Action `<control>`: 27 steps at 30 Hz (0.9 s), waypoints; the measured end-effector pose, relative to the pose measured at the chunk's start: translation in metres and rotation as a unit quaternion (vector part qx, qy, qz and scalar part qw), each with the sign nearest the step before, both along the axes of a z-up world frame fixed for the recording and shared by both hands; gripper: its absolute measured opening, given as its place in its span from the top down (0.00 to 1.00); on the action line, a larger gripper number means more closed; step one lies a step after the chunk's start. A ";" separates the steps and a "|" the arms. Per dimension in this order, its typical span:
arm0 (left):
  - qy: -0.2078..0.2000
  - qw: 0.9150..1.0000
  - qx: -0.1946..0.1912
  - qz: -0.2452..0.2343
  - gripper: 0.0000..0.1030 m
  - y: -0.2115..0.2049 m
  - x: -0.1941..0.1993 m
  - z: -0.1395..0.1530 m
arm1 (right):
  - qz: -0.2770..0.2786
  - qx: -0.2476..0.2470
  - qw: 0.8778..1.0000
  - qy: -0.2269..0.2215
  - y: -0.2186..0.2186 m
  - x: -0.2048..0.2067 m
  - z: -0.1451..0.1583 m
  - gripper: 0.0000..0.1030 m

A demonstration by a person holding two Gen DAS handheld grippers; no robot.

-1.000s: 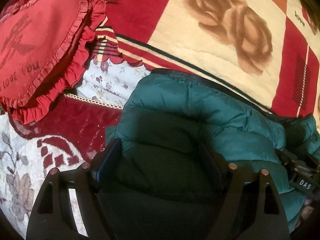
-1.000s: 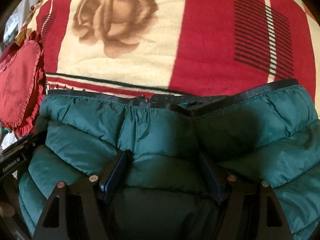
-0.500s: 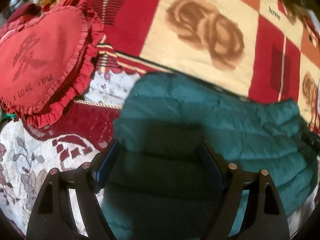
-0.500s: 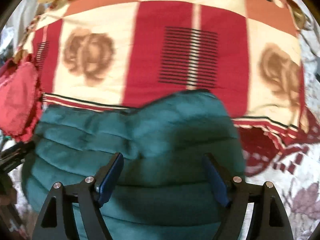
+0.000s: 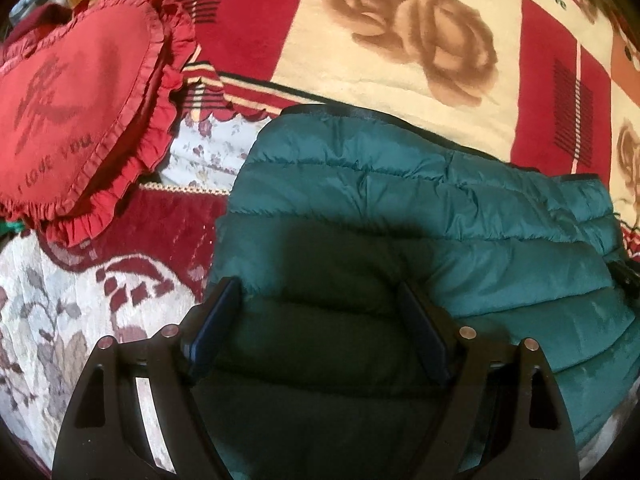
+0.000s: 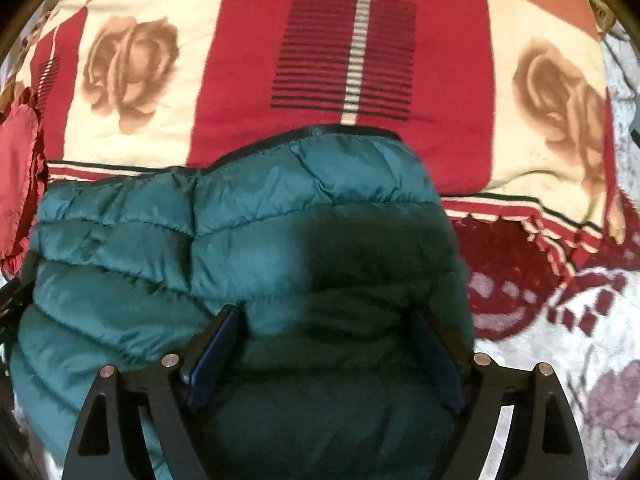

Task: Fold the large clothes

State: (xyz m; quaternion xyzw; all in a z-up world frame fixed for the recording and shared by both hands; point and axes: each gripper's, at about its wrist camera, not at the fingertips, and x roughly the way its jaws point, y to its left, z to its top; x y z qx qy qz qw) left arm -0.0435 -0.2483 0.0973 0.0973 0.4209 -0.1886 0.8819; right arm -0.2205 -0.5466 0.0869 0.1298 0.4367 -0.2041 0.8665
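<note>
A dark green quilted puffer jacket (image 5: 420, 208) lies folded into a compact block on the bed; it also shows in the right wrist view (image 6: 248, 232). Its black-trimmed edge faces the far side. My left gripper (image 5: 320, 320) is open, its blue-padded fingers (image 5: 218, 324) spread over the jacket's left part. My right gripper (image 6: 326, 344) is open too, its fingers (image 6: 218, 344) spread over the jacket's right part. Neither gripper pinches the fabric. The near part of the jacket lies in shadow under the grippers.
A red and cream rose-patterned blanket (image 5: 420, 40) covers the bed beyond the jacket, also in the right view (image 6: 344, 60). A red heart-shaped frilled pillow (image 5: 76, 92) lies at the left. A white and maroon floral bedspread (image 5: 52, 304) surrounds the jacket's near sides.
Both grippers have pulled back and up from the jacket. The jacket's raised far edge has dropped flat and now lies as a folded block.
</note>
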 end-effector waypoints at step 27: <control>-0.004 1.000 -0.011 -0.010 0.20 0.041 -0.053 0.027 | -0.017 0.028 0.999 -0.043 0.045 -0.098 0.037 0.10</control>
